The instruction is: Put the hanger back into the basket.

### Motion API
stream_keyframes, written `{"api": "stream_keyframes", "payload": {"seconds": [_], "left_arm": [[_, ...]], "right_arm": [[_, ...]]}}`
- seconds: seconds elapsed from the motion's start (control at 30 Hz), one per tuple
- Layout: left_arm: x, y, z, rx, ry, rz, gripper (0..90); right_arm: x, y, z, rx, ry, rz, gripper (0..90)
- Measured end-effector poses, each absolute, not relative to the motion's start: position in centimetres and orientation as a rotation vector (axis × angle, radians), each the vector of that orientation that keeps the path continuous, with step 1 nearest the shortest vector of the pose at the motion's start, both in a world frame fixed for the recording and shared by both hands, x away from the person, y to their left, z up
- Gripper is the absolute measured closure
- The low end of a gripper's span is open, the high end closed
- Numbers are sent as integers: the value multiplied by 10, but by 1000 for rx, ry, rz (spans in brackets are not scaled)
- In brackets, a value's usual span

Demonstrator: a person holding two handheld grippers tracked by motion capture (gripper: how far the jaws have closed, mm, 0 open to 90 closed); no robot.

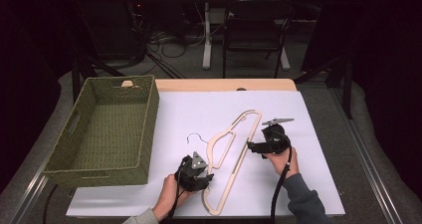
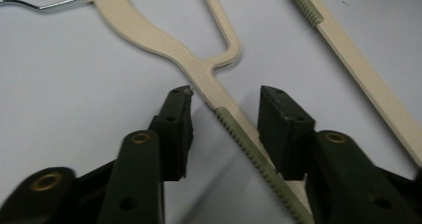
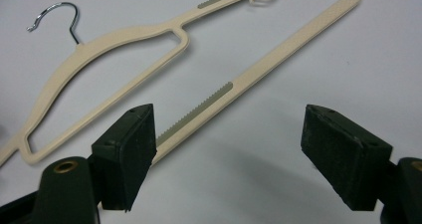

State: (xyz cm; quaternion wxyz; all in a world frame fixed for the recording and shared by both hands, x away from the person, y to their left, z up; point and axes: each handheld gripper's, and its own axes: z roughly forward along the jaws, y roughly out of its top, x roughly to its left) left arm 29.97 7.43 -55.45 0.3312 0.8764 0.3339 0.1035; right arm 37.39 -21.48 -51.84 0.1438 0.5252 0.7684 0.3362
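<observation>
We have a cream hanger (image 1: 234, 154) lying flat on the white sheet (image 1: 318, 184) that covers the table (image 1: 224, 85), between the middle and the near edge, with its wire hook (image 1: 195, 138) pointing toward the left edge. Our left tool (image 1: 197, 173) has its jaws apart and straddles one ribbed arm of the hanger, not yet pinching it; we judge the grip is the step in hand, so we should centre the arm between the pads and close squarely on the ribbed strip, where it will slip least. Our right tool (image 1: 263, 145) is wide apart just beside the long bar, holding nothing. A green woven basket (image 1: 107, 129) sits at the left edge, empty. Beyond the far edge the room is dark, with chair legs and cables on the floor.
</observation>
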Motion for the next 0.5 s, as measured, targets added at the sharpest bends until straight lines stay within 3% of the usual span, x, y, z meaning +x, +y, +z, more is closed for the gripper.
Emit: {"api": "stream_keyframes", "payload": {"seconds": [0.03, 0.13, 0.4, 0.47, 0.5], "left_arm": [[301, 77, -554, 2293, 876, 261, 683], [310, 89, -551, 2321, 882, 222, 716], [319, 99, -547, 2346, 910, 201, 749], [322, 97, -546, 2335, 952, 223, 693], [325, 97, -546, 2320, 970, 221, 587]], "right_arm": [[373, -214, -518, 1512, 2212, 976, 214], [372, -212, -517, 1508, 2227, 973, 215], [371, -207, -519, 1490, 2255, 964, 215], [372, -207, -518, 1489, 2251, 971, 215], [372, -206, -518, 1489, 2249, 972, 215]]}}
